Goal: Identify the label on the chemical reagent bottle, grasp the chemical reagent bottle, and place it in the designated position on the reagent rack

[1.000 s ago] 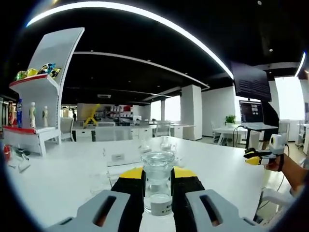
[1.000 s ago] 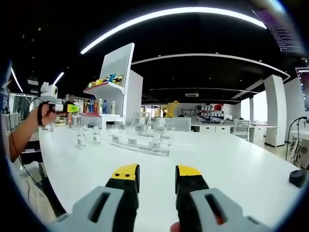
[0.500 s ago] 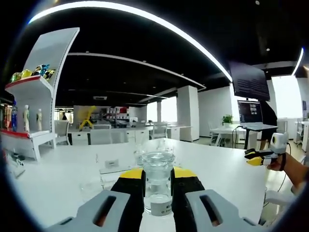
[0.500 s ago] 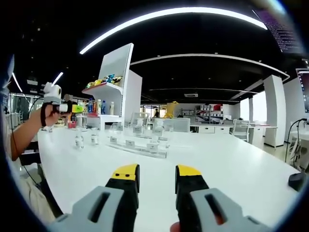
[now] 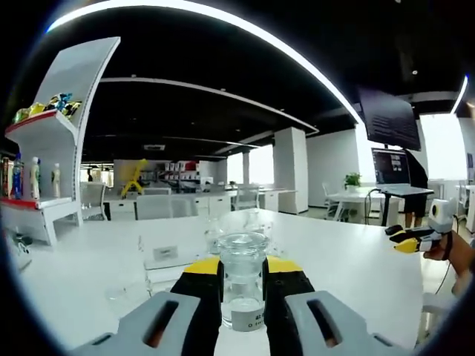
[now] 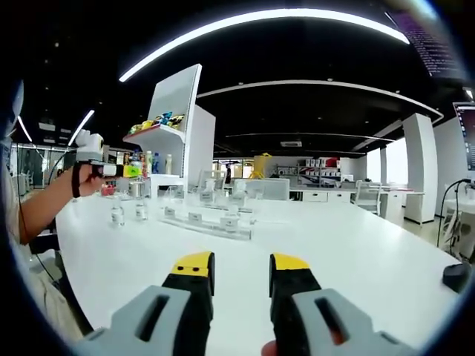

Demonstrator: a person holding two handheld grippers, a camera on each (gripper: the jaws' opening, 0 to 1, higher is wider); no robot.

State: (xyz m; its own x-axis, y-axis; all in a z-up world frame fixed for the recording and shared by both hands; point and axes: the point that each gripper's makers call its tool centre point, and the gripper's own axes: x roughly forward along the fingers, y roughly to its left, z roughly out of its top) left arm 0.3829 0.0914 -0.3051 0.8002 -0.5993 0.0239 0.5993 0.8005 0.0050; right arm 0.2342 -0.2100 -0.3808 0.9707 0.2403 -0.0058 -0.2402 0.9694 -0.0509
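Gripping a clear reagent bottle [image 5: 243,285] between its two yellow-tipped jaws, the left gripper [image 5: 243,280] was seen closed on the glass, the bottle upright with its stopper uppermost and a white label low on its front; the print was too small to be read. The bottle was carried clear above the white table [image 5: 349,259]. The clear reagent rack [image 6: 209,219] lay ahead of the held bottle and a little to the left in the left gripper view, its long axis running across the table, with small white tags along its front edge. The carrying hand was judged the nearer of the two to the rack, so the coming move was taken to be a forward reach and a straight lowering, the bottle kept vertical. The right gripper [image 6: 241,285] was held low over the table, jaws parted with nothing between them, well apart from the rack. Counted: one bottle in hand; two small bottles [image 6: 128,211] standing on the table left of the rack in the right gripper view; several on the rack, number uncertain through the glare; four tags made out, possibly more.
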